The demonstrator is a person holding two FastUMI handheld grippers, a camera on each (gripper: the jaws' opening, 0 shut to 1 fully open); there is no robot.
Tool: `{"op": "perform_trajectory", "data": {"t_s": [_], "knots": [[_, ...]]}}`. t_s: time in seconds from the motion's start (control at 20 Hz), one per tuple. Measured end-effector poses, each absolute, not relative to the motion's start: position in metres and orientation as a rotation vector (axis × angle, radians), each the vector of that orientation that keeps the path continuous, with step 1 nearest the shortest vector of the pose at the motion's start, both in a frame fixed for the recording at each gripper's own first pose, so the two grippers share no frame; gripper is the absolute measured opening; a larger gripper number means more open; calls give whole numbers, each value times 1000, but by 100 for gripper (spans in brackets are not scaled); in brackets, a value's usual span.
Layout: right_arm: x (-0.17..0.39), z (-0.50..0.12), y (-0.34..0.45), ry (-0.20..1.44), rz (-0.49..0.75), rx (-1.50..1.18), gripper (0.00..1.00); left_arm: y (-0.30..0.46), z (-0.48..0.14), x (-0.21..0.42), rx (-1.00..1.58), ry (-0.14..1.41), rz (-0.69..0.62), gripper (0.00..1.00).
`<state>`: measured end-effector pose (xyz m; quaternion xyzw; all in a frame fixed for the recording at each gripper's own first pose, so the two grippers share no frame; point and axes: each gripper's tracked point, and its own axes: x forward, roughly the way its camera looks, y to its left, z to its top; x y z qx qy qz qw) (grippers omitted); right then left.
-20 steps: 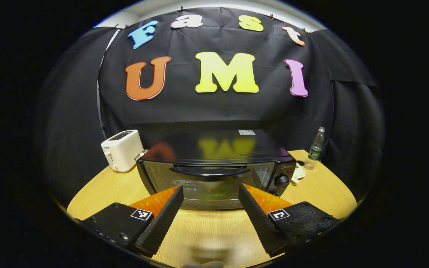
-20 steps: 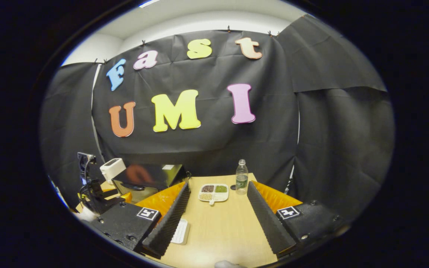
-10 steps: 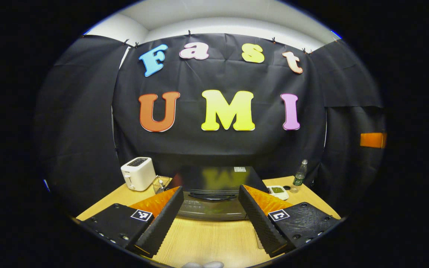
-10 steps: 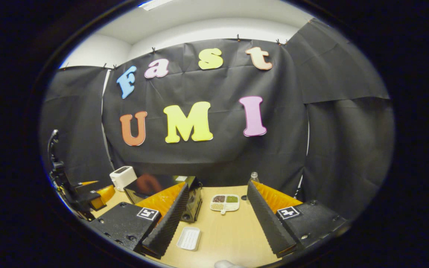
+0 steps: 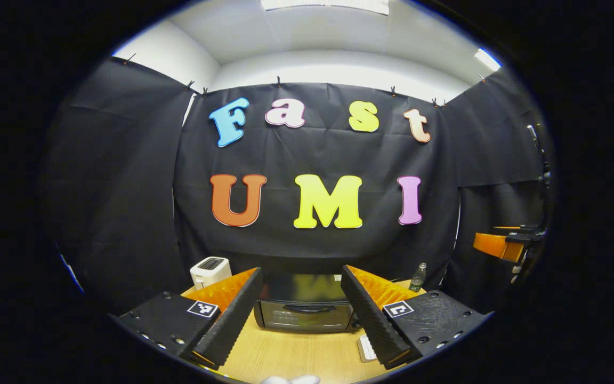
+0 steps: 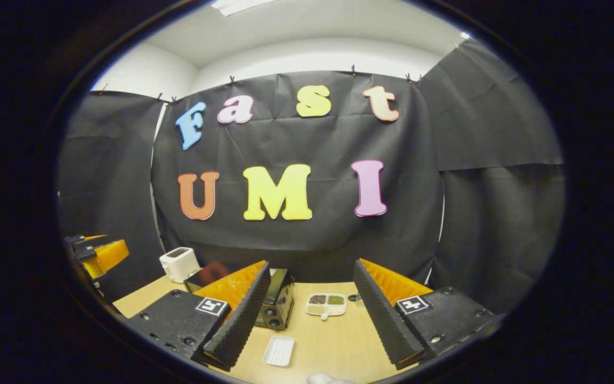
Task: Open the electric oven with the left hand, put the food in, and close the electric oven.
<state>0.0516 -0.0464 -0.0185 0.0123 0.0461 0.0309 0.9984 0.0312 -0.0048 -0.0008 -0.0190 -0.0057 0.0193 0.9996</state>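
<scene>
The black electric oven (image 5: 303,314) stands on the wooden table (image 5: 291,354) with its glass door closed, a good way ahead of my left gripper (image 5: 301,269), which is open and holds nothing. In the right gripper view the oven (image 6: 277,305) shows from its knob side, just past the left finger. A white divided plate of food (image 6: 327,305) lies on the table beyond my right gripper (image 6: 311,264), whose jaws stand wide apart and empty. Each gripper shows at the edge of the other's view: right gripper (image 5: 499,244), left gripper (image 6: 99,255), both raised above table height.
A white toaster (image 5: 210,271) stands left of the oven, and a clear bottle (image 5: 418,277) at the back right. A small white ridged tray (image 6: 279,351) lies on the table in front of the oven's knob side. The black cloth wall closes off the back.
Both grippers have drawn back and risen away from the table, so the oven and plate look smaller and lower. The oven door stays closed and both grippers stay open.
</scene>
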Motion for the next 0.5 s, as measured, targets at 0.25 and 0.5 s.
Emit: {"op": "perform_trajectory", "data": {"t_s": [0.25,0.5], "knots": [[45,-10,-37,85,57,29,94,5,12,24,-35,-23,46,96],[35,-7,-35,78,35,14,94,12,13,22,-34,-13,56,96]]}}
